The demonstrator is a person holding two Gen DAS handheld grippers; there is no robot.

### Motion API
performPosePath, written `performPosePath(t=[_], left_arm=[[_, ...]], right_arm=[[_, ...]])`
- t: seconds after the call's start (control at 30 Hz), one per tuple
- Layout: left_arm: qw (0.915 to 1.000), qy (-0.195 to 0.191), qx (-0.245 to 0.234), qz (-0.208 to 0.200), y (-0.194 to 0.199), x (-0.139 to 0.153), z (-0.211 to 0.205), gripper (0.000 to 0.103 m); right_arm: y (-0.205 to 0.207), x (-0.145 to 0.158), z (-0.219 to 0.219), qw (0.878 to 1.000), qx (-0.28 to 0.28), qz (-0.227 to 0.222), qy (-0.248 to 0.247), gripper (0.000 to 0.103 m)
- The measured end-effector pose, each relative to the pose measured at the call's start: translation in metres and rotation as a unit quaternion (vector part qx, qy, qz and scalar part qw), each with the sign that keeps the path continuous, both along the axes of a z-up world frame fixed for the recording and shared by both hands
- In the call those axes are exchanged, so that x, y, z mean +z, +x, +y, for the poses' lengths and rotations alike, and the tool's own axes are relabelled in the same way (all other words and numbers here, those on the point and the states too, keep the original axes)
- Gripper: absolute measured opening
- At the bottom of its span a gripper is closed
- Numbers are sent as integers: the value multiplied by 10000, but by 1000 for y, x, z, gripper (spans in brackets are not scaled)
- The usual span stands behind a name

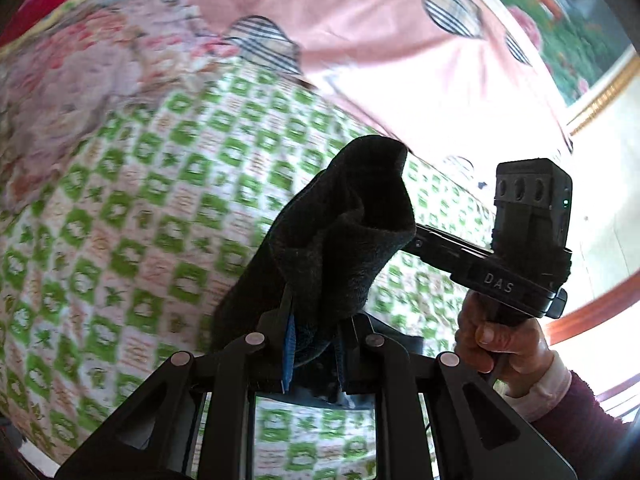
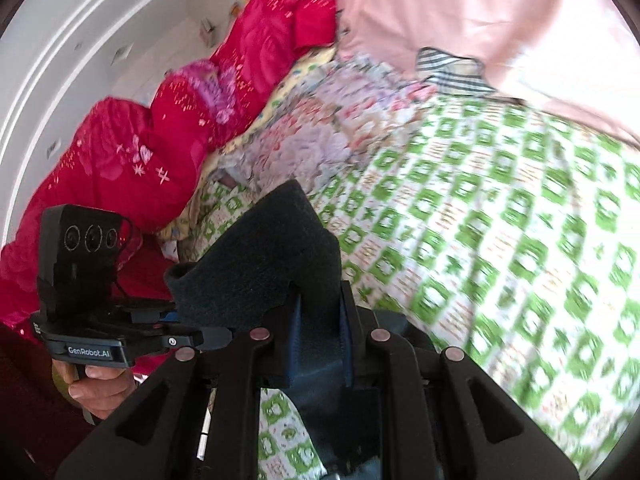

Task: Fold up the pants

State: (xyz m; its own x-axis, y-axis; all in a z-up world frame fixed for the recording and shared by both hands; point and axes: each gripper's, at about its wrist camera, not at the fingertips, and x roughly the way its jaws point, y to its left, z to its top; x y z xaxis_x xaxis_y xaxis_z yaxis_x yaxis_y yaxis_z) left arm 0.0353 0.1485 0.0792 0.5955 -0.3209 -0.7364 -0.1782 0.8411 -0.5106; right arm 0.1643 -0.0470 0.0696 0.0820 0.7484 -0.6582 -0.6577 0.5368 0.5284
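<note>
The dark pants (image 1: pixel 340 236) are lifted above the bed, bunched between both grippers. My left gripper (image 1: pixel 316 336) is shut on the dark fabric, which stands up in a fold in front of the camera. My right gripper (image 2: pixel 320 320) is shut on another part of the pants (image 2: pixel 272 264). In the left wrist view the right gripper's body (image 1: pixel 520 240) and hand sit close at the right. In the right wrist view the left gripper's body (image 2: pixel 92 280) sits close at the left. The fingertips are hidden by fabric.
A green-and-white patterned sheet (image 1: pixel 140 220) covers the bed below. A pink blanket (image 1: pixel 360 40) lies at the far side. A red quilt (image 2: pixel 140 152) is piled along the white wall (image 2: pixel 60 40). A framed flower picture (image 1: pixel 560 20) hangs behind.
</note>
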Motion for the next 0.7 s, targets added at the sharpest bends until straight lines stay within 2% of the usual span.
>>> performPosePath(t=[0.23, 0.43, 0.7], left_arm=[[9983, 126, -573, 24, 10, -1, -55, 15], [9936, 303, -1075, 163, 13, -12, -100, 15], [9838, 540, -1646, 464, 17, -45, -153, 15]], right_arm=[[-14, -4, -58, 9986, -485, 68, 176, 18], [-27, -18, -100, 9958, -844, 197, 284, 18], [-44, -50, -145, 9903, -1270, 493, 282, 18]])
